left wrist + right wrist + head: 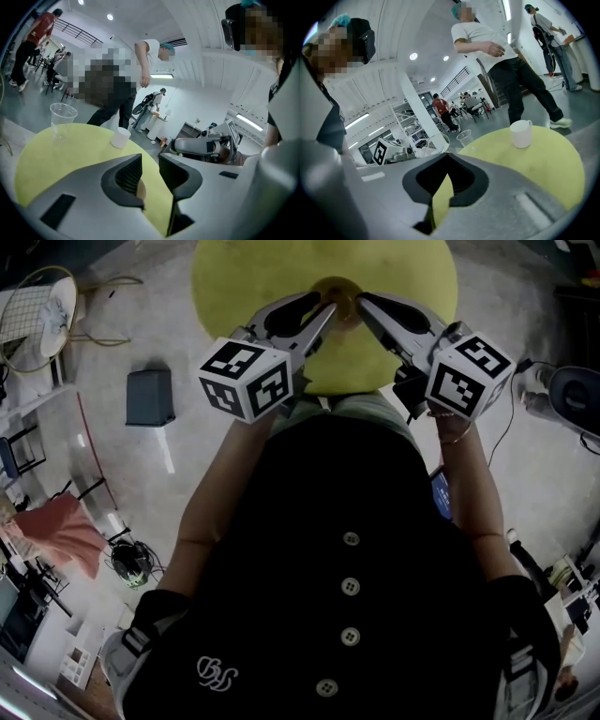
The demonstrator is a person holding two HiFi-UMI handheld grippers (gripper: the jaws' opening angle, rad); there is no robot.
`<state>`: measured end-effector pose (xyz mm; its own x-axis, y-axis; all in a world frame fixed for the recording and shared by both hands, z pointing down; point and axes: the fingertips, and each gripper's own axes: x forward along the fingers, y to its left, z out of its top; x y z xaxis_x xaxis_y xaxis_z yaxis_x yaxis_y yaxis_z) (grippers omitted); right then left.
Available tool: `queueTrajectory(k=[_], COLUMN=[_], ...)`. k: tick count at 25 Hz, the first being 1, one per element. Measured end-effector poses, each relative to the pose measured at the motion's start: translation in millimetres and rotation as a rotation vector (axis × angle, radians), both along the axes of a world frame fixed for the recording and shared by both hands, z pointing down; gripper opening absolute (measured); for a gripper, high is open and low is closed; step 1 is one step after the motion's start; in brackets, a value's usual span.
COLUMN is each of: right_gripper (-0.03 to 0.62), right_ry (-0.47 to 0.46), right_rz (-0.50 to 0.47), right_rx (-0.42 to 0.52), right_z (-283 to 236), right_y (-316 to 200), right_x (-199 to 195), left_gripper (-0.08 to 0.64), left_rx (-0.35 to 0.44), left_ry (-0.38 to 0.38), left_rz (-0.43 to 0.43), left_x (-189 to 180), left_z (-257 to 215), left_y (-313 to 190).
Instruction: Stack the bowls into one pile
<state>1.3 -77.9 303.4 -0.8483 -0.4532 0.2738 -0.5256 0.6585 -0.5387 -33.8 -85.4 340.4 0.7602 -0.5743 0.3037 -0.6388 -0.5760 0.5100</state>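
Two grippers are held over the near edge of the round yellow bench [225, 277]. The left gripper [150, 159] is shown with jaws slightly spread, the right gripper [447, 158] with jaws pressed together; nothing is pinched. One ochre shape mid-bench is taken for the bowl pile [336, 289], so stacking is judged done or nearly so. It is half covered by the tips, so its count cannot be read. The far edge, bearing a clear cup [62, 117] and white mug [521, 133], is cut off overhead.

table top [403, 296] matt, smooth; cup [62, 117] clear plastic; mug [521, 133] white, glossy
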Motion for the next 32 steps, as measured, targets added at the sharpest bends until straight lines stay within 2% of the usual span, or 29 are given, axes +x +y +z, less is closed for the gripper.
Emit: queueTrajectory(k=[2, 5, 13, 19, 32], right_gripper=[0.005, 0.005, 0.005, 0.005, 0.005], right_ry=[0.009, 0.021, 0.077, 0.102, 0.121], right_rz=[-0.013, -0.031, -0.057, -0.063, -0.098], right_rx=[0.019, 0.040, 0.063, 0.099, 0.112], right_z=[1, -4, -11, -11, -14], right_y=[-1, -1, 3, 7, 11], right_x=[0, 6, 8, 7, 3], left_gripper=[0.112, 0.065, 0.048, 0.048, 0.048], left_rx=[0.002, 0.011, 0.012, 0.020, 0.018], left_ry=[0.036, 0.075, 0.107, 0.105, 0.110], left_rz=[0.034, 0.093, 0.156, 0.147, 0.122], left_x=[4, 13, 15, 11, 8], left_z=[-1, -9, -21, -19, -21], left_y=[2, 5, 13, 13, 11])
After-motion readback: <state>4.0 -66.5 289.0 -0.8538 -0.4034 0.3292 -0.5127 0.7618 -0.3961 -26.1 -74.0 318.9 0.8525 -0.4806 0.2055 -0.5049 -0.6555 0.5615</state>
